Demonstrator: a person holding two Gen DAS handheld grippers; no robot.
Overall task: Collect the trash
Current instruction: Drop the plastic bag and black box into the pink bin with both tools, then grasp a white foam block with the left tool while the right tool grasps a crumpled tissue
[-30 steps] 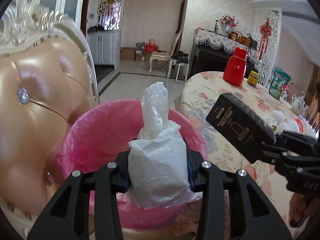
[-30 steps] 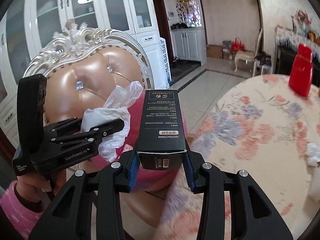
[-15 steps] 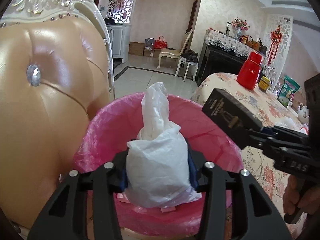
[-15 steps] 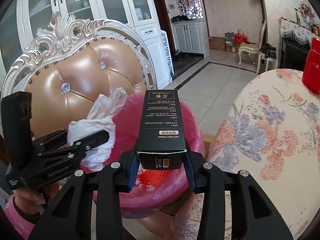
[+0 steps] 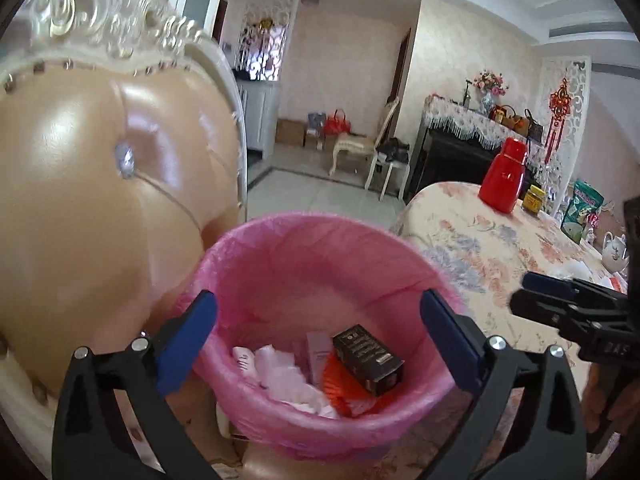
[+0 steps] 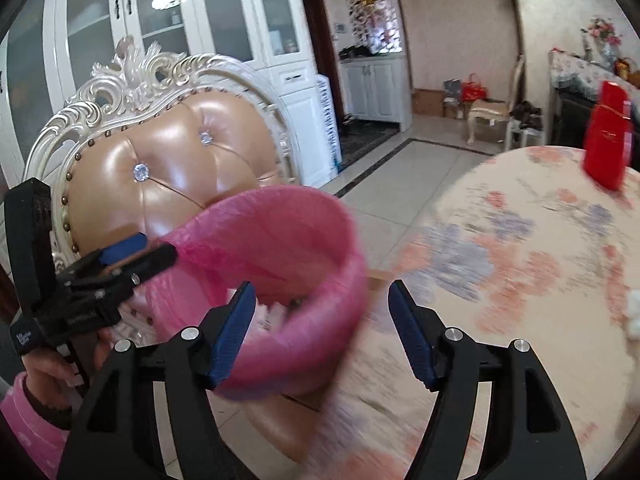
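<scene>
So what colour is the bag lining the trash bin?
Pink bag, clearest in the left wrist view.

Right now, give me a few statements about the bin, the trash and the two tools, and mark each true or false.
1. The black box lies inside the pink-lined bin. True.
2. The left tool grips a white bag. False: its jaws have just been opening, nothing between them.
3. The right tool is empty. True; its jaws have just been opening.
4. The bin sits on the floral table. False: it sits on the chair beside the table.
5. The red flask lies in the bin. False: it stands on the table.
</scene>
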